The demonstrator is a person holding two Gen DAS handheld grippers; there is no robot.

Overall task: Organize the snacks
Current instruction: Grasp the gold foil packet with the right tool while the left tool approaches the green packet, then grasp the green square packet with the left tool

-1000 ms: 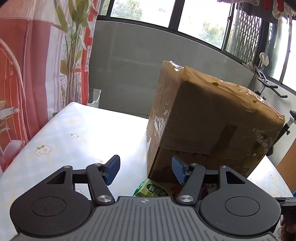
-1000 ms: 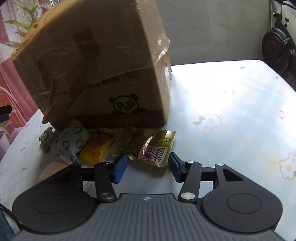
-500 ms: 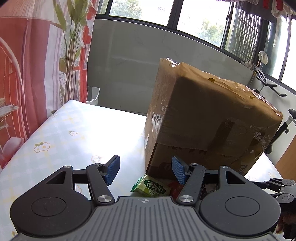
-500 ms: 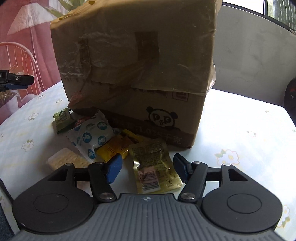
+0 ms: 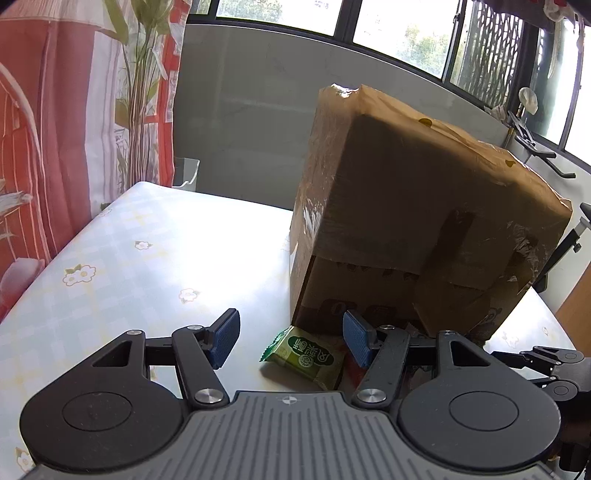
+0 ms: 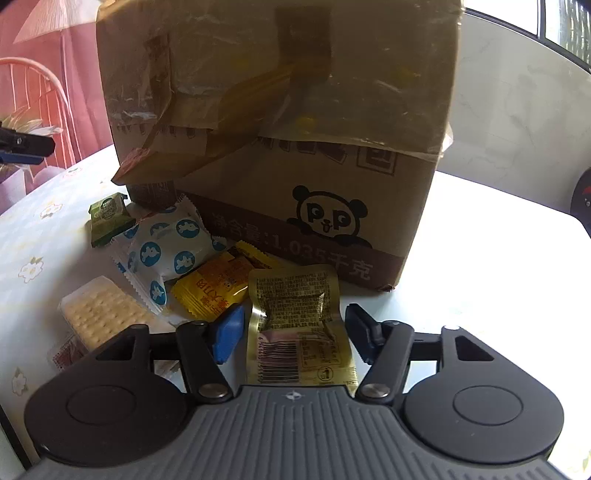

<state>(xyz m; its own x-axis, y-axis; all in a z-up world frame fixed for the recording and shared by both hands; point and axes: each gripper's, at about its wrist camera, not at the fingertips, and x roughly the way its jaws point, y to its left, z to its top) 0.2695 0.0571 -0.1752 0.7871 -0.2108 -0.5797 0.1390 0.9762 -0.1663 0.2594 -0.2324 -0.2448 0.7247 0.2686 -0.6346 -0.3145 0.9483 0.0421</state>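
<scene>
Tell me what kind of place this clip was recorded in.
Most likely a room in a home, perhaps an enclosed balcony: a table with a floral tablecloth, a printed red curtain beside a run of windows, and what looks like an exercise bike behind the cardboard box.

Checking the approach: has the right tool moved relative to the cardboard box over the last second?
Yes. The right tool swung left around the cardboard box, now straddling the gold packet, jaws closing.

Floral-cloth table (image 6: 498, 240) bears cardboard box (image 6: 295, 129), snack packets (image 6: 295, 317) before it.
</scene>
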